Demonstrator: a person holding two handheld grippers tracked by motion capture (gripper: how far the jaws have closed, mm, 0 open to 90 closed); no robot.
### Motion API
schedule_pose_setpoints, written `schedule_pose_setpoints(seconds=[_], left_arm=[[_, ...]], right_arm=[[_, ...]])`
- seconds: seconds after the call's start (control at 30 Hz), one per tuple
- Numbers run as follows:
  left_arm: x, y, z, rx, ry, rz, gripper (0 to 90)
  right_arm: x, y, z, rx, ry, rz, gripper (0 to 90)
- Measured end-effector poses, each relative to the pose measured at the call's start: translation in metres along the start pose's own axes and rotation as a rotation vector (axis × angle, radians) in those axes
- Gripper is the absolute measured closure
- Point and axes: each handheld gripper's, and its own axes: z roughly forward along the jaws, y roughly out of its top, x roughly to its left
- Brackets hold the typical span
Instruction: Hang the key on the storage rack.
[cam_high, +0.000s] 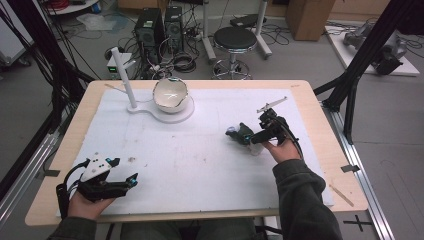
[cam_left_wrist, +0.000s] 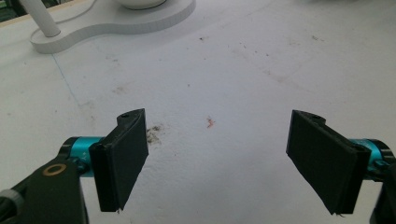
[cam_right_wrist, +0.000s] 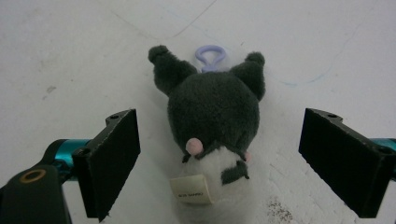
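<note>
A small dark grey and white plush toy (cam_right_wrist: 212, 116) with a lilac clip loop (cam_right_wrist: 210, 55) and a paper tag lies on the white mat. In the high view the toy (cam_high: 241, 133) sits right of centre. My right gripper (cam_right_wrist: 219, 163) is open, its jaws on either side of the toy without touching it; in the high view this gripper (cam_high: 255, 140) is held in a hand just right of the toy. My left gripper (cam_left_wrist: 219, 161) is open over bare mat, and it rests near the front left edge (cam_high: 125, 177). A white bowl (cam_high: 170, 94) sits on a white stand at the back.
The white stand (cam_high: 165, 112) carries an upright post (cam_high: 125, 77) at the back left; its base (cam_left_wrist: 116, 25) lies ahead of the left gripper. The mat (cam_high: 200, 165) has small dirt marks (cam_left_wrist: 153, 133). A wooden stick (cam_high: 341, 195) lies at the table's front right corner.
</note>
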Motion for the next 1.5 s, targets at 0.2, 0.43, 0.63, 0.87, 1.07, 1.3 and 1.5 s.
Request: schedule_pose_setpoints(seconds=[0.2,0.43,0.63,0.87,1.07,1.3,1.5], left_arm=[[0.000,0.000,0.000,0.000,-0.002,0.001,21.0],[0.000,0.000,0.000,0.001,0.000,0.002,21.0],[0.000,0.000,0.000,0.003,-0.004,0.004,21.0],[0.001,0.000,0.001,0.001,-0.005,0.002,21.0],[0.000,0.000,0.001,0.001,-0.005,0.000,21.0],[0.000,0.000,0.001,0.002,-0.007,0.003,21.0],[0.001,0.000,0.001,0.002,-0.006,0.003,21.0]], right_arm=[[-0.001,0.001,0.005,0.013,0.003,-0.005,15.1],[-0.001,0.001,0.013,0.054,0.010,-0.008,18.3],[-0.001,-0.002,0.019,0.060,0.020,-0.006,22.0],[0.003,-0.009,0.030,0.115,0.023,-0.014,26.6],[0.002,-0.008,0.032,0.111,-0.006,-0.030,33.6],[0.000,-0.008,0.032,0.109,-0.009,-0.033,40.3],[-0.001,-0.008,0.030,0.109,0.000,-0.041,45.3]])
